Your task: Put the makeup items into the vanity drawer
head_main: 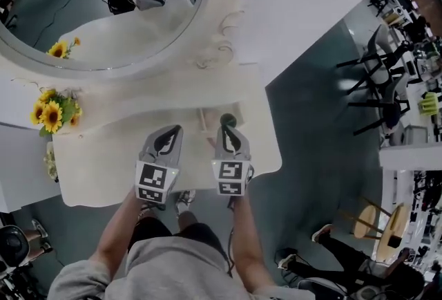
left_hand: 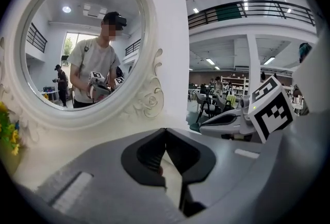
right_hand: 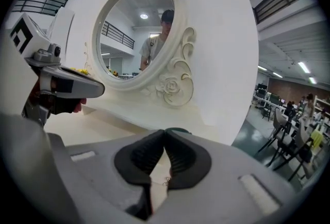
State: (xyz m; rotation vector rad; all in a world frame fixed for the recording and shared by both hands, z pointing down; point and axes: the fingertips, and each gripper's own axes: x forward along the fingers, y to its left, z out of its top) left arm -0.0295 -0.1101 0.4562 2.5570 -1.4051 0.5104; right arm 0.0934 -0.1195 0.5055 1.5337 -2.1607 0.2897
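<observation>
A small round dark green item [head_main: 228,119] stands on the cream vanity top [head_main: 103,167]; in the right gripper view it [right_hand: 179,130] peeks out just behind the jaw tips. A pale cream stick-like item [head_main: 203,119] lies to its left. My right gripper [head_main: 226,128] [right_hand: 164,131] hovers right behind the green item, shut, with nothing seen between its pads. My left gripper [head_main: 175,128] [left_hand: 165,130] is beside it over bare tabletop, shut and empty. No drawer shows in any view.
An oval mirror [head_main: 103,8] in an ornate white frame stands at the back of the vanity. Sunflowers [head_main: 52,112] sit at the table's left end. Beyond the table's right edge are grey floor and dark chairs [head_main: 376,77].
</observation>
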